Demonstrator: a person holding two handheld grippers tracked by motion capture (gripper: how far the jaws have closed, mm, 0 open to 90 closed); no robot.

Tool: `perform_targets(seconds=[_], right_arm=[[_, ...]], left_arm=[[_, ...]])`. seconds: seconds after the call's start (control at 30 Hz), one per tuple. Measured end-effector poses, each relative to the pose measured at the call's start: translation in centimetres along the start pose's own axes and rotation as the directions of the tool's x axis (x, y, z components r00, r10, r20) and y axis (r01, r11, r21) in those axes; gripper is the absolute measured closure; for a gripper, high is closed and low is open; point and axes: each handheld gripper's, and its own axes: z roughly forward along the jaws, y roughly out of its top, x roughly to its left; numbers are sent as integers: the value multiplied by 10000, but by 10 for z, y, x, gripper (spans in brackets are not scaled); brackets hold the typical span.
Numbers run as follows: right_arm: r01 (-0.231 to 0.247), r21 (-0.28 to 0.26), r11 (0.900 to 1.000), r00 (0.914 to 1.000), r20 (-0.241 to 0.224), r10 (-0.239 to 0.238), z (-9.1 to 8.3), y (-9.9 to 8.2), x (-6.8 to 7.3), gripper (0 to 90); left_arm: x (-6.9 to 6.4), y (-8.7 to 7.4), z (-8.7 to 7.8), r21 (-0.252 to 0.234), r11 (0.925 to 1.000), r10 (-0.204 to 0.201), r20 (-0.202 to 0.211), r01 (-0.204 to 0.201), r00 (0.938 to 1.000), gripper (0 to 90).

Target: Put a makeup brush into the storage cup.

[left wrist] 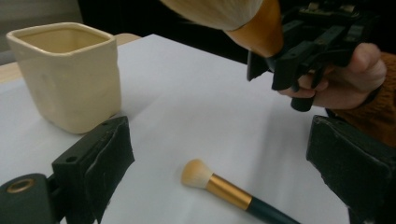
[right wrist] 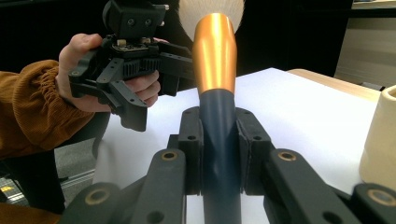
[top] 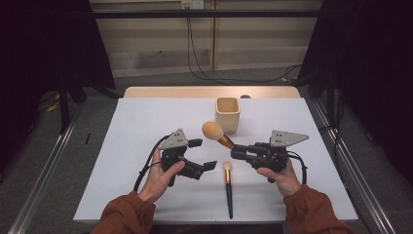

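Right claw is clamped on the dark handle of a large powder brush, its jaws pressed against both sides of the shaft just below the copper ferrule, as the right gripper view makes plain. That brush is held clear of the white table, its fluffy head pointing up and away toward the cream ceramic cup that stands just beyond it at the far middle. Left claw is spread wide and holds nothing; in the left gripper view its two padded jaws stand well apart, with the small makeup brush lying flat on the table between and ahead of them.

From where I stand this looks like tidying brushes into the cup, with the first one lifted and on its way. Next, I'd judge, the right hand needs to carry the large brush over the cup's open mouth, tip it so the handle goes down, and let go only once it is inside the rim. The cup is light-looking and narrow, so a knock from the brush head could shift it. The small brush lies near the left claw, head toward the cup, handle toward the person, untouched so far.
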Motion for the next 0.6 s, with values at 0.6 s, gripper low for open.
perform_targets(seconds=[0.6], right_arm=[[61,81,9999,9996,-273,-59,4,0,1,752]], left_arm=[[-4,8,16,-738,9973,55,980,18,9952,52]])
